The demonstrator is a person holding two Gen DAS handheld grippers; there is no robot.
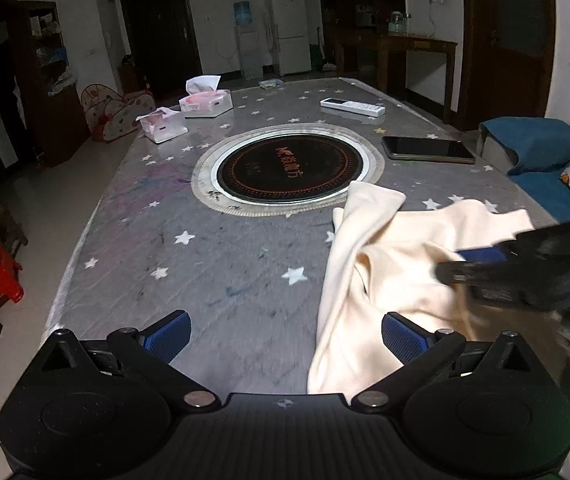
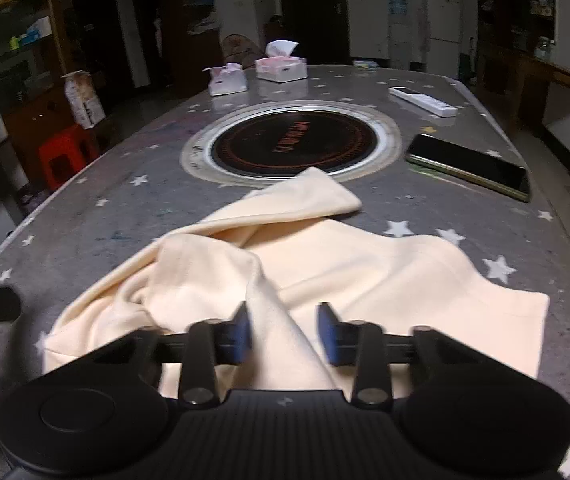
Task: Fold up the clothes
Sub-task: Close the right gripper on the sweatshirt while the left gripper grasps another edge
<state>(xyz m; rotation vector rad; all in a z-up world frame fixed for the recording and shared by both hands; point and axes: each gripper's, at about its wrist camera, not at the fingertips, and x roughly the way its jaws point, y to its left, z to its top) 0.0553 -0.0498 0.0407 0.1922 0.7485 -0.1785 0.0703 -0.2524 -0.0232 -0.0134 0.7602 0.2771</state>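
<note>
Cream garment (image 2: 325, 272) lies crumpled on the star-print table (image 1: 189, 264), on the near side of the round cooktop (image 1: 289, 168) set in the table's middle; one rounded sleeve end reaches the cooktop's ring, touching or just over it.

Right gripper (image 2: 285, 334): jaws partway open, a raised fold of cloth standing between the pads, touching the left one; not pinched as far as the right wrist view shows. In the left wrist view it's a dark blur over the garment's right part.

Left gripper (image 1: 285, 334): jaws wide open, nothing held. Its right pad sits at the garment's left edge, left pad over bare table.

Open room: table left of the cooktop and toward the near-left edge is bare tabletop. Right of the cooktop a phone (image 1: 429, 149) lies near the table's right edge, well apart from the cloth. Beyond the cooktop: white remote (image 1: 353, 107) and two tissue boxes (image 1: 205, 102) on the far left.
</note>
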